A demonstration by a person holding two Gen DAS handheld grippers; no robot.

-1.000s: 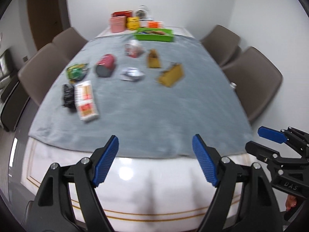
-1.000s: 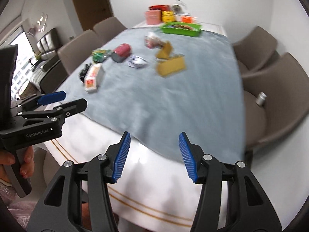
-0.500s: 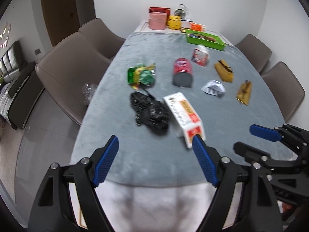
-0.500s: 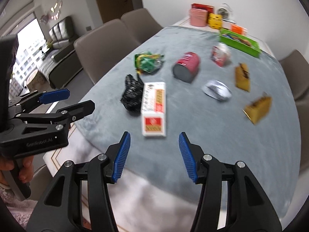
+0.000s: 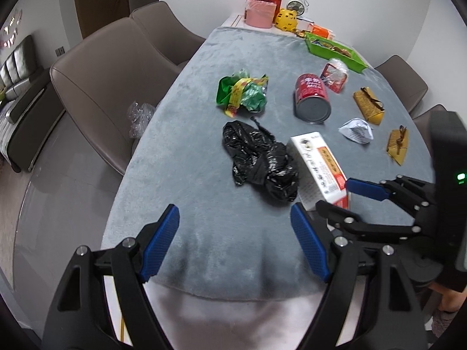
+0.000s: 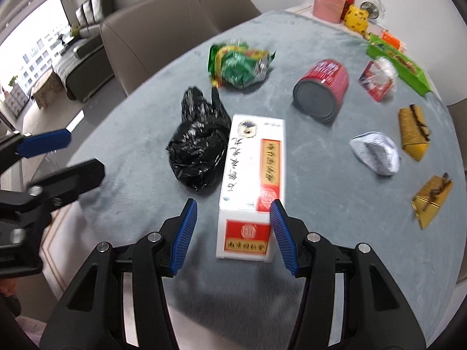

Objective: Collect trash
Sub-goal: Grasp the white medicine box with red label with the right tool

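Observation:
Trash lies scattered on a grey cloth (image 5: 204,218). A crumpled black plastic bag (image 5: 259,160) (image 6: 198,145) lies beside a white and red carton (image 5: 318,166) (image 6: 254,169). Farther back are a green wrapper (image 5: 242,93), a red can (image 5: 310,96) on its side, a crumpled white paper (image 5: 356,129) and two gold packets (image 5: 367,105). My left gripper (image 5: 235,213) hangs open over bare cloth, just short of the bag. My right gripper (image 6: 233,204) is open above the carton's near end, pads not pressing it.
A green tray (image 5: 335,49), a pink container (image 5: 259,14) and a yellow toy (image 5: 287,19) stand at the table's far end. Brown chairs (image 5: 102,81) line the left side, one with clear plastic (image 5: 140,116) on its seat. More chairs stand on the right.
Both grippers have swept from the table's near end towards its left side and dropped lower. The bag and carton are now close in front. Neither gripper's opening has changed.

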